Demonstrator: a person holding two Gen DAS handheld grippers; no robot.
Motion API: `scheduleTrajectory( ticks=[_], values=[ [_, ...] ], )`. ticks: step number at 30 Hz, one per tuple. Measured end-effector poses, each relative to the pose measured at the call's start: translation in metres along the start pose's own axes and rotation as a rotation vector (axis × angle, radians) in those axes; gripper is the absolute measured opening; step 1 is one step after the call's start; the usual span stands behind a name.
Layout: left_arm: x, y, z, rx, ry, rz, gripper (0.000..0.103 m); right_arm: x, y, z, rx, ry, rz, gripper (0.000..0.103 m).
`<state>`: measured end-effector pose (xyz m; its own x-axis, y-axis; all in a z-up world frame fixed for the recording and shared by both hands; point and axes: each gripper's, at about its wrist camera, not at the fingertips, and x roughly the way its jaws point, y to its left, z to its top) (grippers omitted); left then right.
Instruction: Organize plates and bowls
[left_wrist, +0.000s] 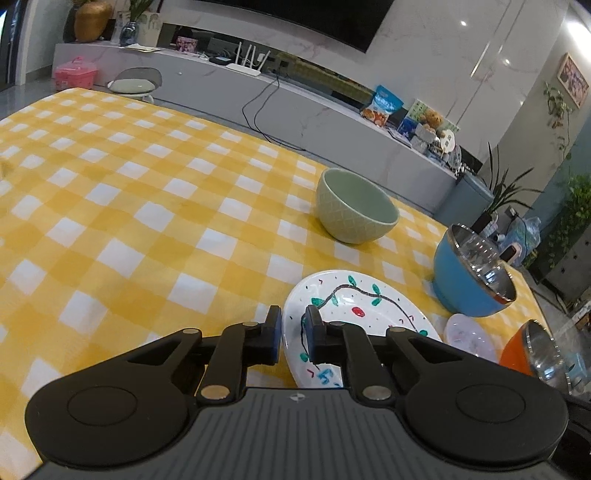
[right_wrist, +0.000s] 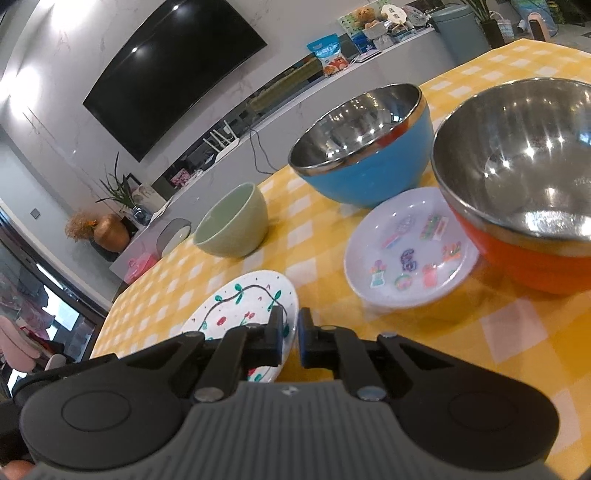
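We hold the white round plate painted with a green vine (left_wrist: 354, 306) by opposite rim edges – left gripper (left_wrist: 294, 334) and right gripper (right_wrist: 291, 341) both clamped on it – above the yellow-and-white checked tablecloth (left_wrist: 129, 206), near the pale green ceramic bowl (left_wrist: 354, 205).

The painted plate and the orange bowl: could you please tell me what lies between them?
A small pale plate with colourful stickers lies between the painted plate and the orange bowl, close beside the bowl. The right wrist view shows this best.
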<state>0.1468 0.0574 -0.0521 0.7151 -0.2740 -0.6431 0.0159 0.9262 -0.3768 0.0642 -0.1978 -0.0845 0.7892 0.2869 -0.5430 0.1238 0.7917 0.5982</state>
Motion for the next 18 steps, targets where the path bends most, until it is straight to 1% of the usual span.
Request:
scheduleTrajectory(
  ticks=[10,18],
  values=[
    [-0.049,0.004,-0.012,-0.052,-0.026,0.008,0.014,-0.034,0.015,-0.009,-0.05,0.029,0.037,0.006],
    [-0.089,-0.002,-0.03,-0.059,-0.034,0.01,0.014,-0.063,0.013,-0.031,-0.043,0.097,0.051,0.007]
  ],
)
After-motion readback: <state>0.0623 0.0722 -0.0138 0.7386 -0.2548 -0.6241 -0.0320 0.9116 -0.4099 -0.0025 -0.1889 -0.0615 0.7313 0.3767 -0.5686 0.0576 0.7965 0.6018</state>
